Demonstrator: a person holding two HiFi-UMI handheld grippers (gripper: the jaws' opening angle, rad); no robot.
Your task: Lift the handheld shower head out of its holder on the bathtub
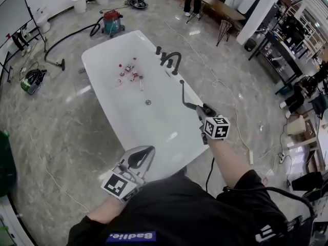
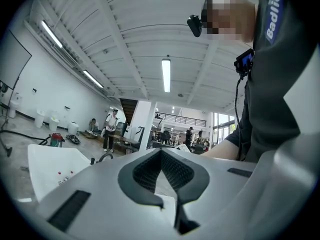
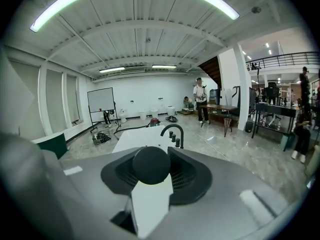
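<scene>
A white bathtub [image 1: 94,75] stands slantwise in the middle of a wide hall, on a glossy floor [image 1: 61,117] of grey marbled tile. The black shower head [image 3: 151,165] is out of its holder, just past the tub's right rim and nearer than the black faucet [image 1: 171,59]. The right gripper [image 1: 203,111] is clenched around it, and the right gripper view shows its round end filling the space between the pads. A dark hose [image 1: 183,92] curves from it toward that rim. The left gripper [image 1: 138,158] hangs over the tub's near end with its jaws pressed together and nothing between them. Inside the tub, a few small red and white bottles [image 1: 128,73] lie near the far end, with the drain [image 1: 148,102] closer to the middle. A red and teal vacuum cleaner [image 1: 111,22] sits beyond the tub. A thin white cable [image 1: 225,86] trails over the tiles on the right, and a long table [image 1: 220,6] stands far right.
</scene>
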